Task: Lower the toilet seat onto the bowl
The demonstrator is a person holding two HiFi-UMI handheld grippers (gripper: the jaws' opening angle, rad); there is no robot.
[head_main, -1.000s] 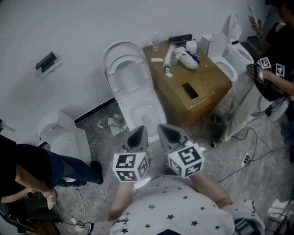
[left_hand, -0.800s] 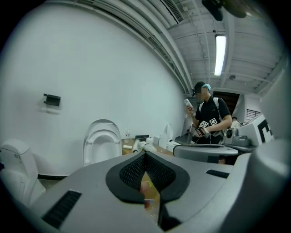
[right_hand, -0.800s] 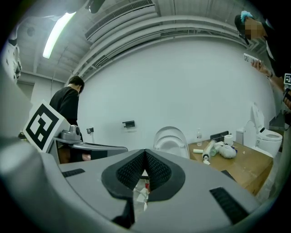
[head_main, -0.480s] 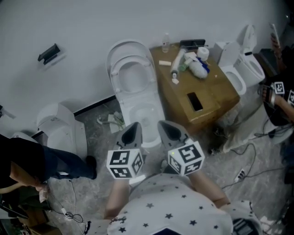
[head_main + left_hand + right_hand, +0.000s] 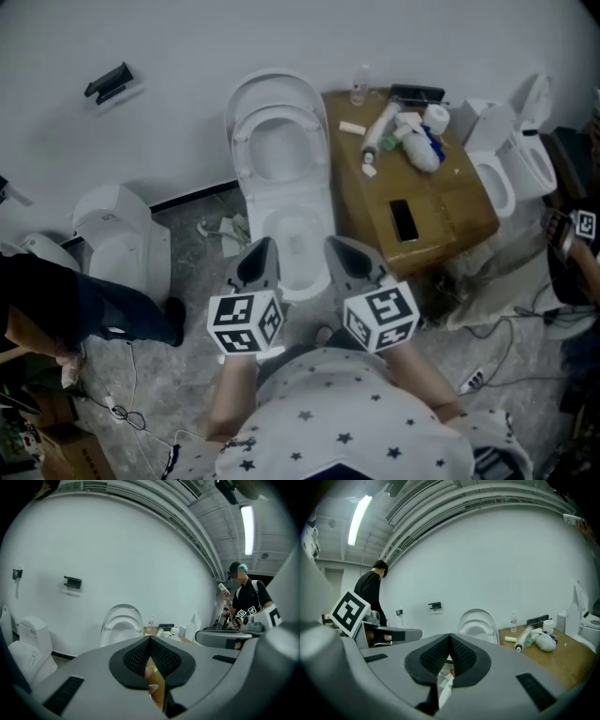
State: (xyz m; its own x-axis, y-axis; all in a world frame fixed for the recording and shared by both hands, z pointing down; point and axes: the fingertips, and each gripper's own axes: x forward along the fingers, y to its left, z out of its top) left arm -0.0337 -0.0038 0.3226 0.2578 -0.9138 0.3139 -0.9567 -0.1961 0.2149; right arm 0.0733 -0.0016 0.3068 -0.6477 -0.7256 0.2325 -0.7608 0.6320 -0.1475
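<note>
While the toilet seat [image 5: 281, 113] is seen upright against the lid [image 5: 267, 82], at 12 o'clock of the bowl [image 5: 323, 220], nothing is gripped. The left gripper [image 5: 261, 251] and right gripper [image 5: 339, 251] are clenched shut and empty, held near the bowl's 6 o'clock rim. A slam is risked if the seat is tipped by closed tips and dropped. Bottles [image 5: 386, 127] on the brown box [image 5: 450, 206] at 3 o'clock could be knocked by a wide right swing.
</note>
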